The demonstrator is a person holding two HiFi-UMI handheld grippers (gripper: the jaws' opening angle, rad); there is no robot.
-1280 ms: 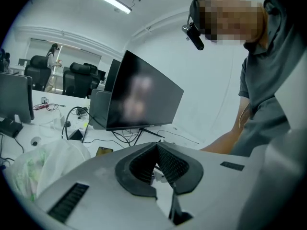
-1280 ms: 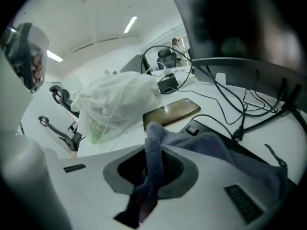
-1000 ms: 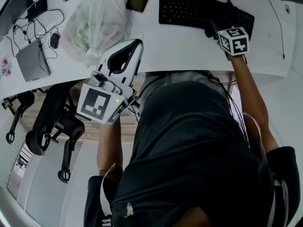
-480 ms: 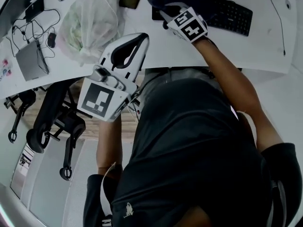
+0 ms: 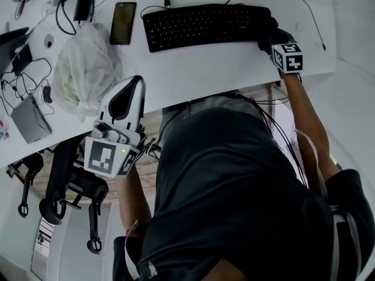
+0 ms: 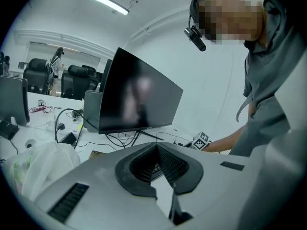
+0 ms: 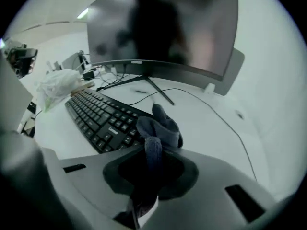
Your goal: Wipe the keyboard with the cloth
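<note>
The desk [image 5: 193, 63] carries the keyboard [image 5: 205, 25] near its far edge. The right gripper [image 7: 152, 176] was at the keyboard's left end half a second ago and is now back at its right end. That is another full sweep, so wiping looks well under way. Its jaws clamp the cloth [image 7: 160, 126], bunched at the end keys. The left gripper [image 6: 157, 150] hangs by the desk's near edge, jaws together on nothing.

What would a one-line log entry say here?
right gripper: shut on cloth | cloth: at right end of keyboard | left gripper: shut, empty, away from keyboard
</note>
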